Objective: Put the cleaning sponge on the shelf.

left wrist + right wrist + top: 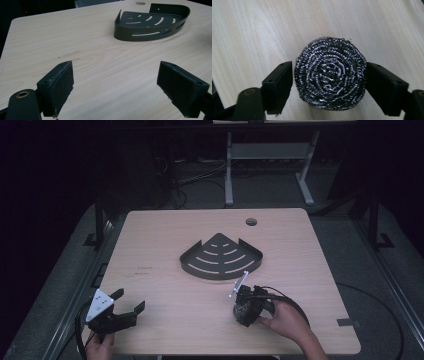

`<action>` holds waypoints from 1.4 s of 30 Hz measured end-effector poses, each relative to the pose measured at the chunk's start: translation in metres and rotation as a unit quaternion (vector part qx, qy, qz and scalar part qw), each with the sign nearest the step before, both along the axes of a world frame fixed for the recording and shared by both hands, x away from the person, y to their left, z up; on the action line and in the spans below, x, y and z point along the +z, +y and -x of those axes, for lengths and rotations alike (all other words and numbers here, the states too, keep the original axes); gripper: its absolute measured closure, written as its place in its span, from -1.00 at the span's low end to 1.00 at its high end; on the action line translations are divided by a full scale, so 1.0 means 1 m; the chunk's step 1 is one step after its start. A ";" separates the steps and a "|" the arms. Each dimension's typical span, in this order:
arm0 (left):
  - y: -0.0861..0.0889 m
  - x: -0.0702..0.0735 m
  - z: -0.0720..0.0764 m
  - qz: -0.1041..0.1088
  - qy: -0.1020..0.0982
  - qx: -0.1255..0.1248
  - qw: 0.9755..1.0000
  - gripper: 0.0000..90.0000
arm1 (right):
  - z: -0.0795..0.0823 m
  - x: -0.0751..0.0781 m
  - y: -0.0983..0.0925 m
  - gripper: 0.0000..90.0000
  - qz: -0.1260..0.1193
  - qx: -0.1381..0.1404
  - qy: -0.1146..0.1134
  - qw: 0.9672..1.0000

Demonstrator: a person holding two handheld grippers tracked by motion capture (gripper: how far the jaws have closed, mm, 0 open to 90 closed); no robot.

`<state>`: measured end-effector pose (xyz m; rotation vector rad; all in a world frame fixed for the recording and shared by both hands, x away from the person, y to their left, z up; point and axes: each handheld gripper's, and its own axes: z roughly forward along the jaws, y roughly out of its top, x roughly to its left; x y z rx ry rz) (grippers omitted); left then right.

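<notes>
A round steel wool scourer (329, 82) lies on the light wooden table (170, 320) near its front right. My right gripper (330, 75) points down over it, and both black pads touch its sides, so the jaws are shut on it. In the high view the scourer (242, 310) sits under that right gripper (245, 313), held by a person's hand (286, 321). My left gripper (130, 300) rests at the front left with its jaws wide open and nothing between them. In the left gripper view, bare tabletop lies between the left gripper's (116, 75) pads (62, 85).
A black quarter-round slotted corner shelf (200, 271) sits in the middle of the table, also seen far off in the left gripper view as the shelf (140, 35). A cable hole (251, 222) is at the table's back. Cables trail from both grippers.
</notes>
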<state>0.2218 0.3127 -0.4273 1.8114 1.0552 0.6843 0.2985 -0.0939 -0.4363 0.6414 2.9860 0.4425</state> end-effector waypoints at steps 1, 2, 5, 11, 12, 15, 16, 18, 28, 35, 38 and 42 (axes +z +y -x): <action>0.000 0.000 0.000 0.000 0.000 0.000 1.000 -0.71 | 0.000 0.000 0.000 -0.40 0.003 0.001 -0.001 1.000; 0.000 0.000 0.000 0.000 -0.001 0.000 1.000 -0.71 | -0.001 0.001 0.001 -0.36 0.004 0.001 -0.001 1.000; 0.000 0.001 0.000 -0.001 -0.001 0.000 1.000 -0.71 | -0.002 0.002 0.002 -0.32 0.008 0.005 0.000 1.000; 0.000 0.000 0.000 0.000 -0.001 0.000 1.000 -0.71 | -0.003 0.005 0.005 -0.29 0.013 0.013 0.000 1.000; 0.000 0.001 0.000 0.000 -0.001 -0.001 1.000 -0.71 | -0.003 0.005 0.005 -0.29 0.013 0.013 0.000 1.000; 0.000 0.001 0.000 0.001 -0.001 0.000 1.000 -0.71 | -0.003 0.008 0.005 -0.29 0.007 0.020 0.001 1.000; 0.000 0.000 0.000 0.002 -0.001 0.000 1.000 -0.71 | -0.003 0.009 0.005 -0.29 0.008 0.018 0.000 1.000; -0.001 0.000 0.000 0.001 -0.001 0.000 1.000 -0.71 | -0.004 0.011 0.004 -0.28 0.009 0.019 -0.001 1.000; -0.001 0.000 -0.001 -0.001 0.000 -0.001 1.000 -0.71 | -0.010 0.022 0.005 -0.29 0.006 0.021 -0.001 1.000; -0.001 0.001 -0.001 0.000 -0.001 -0.001 1.000 -0.71 | -0.015 0.029 0.005 -0.29 0.001 0.021 0.000 1.000; -0.001 0.001 -0.001 0.000 -0.001 -0.002 1.000 -0.71 | -0.019 0.033 0.005 -0.29 0.000 0.019 -0.001 1.000; -0.001 0.001 0.000 0.001 0.000 -0.002 1.000 -0.71 | -0.021 0.035 0.005 -0.29 -0.007 0.020 0.003 1.000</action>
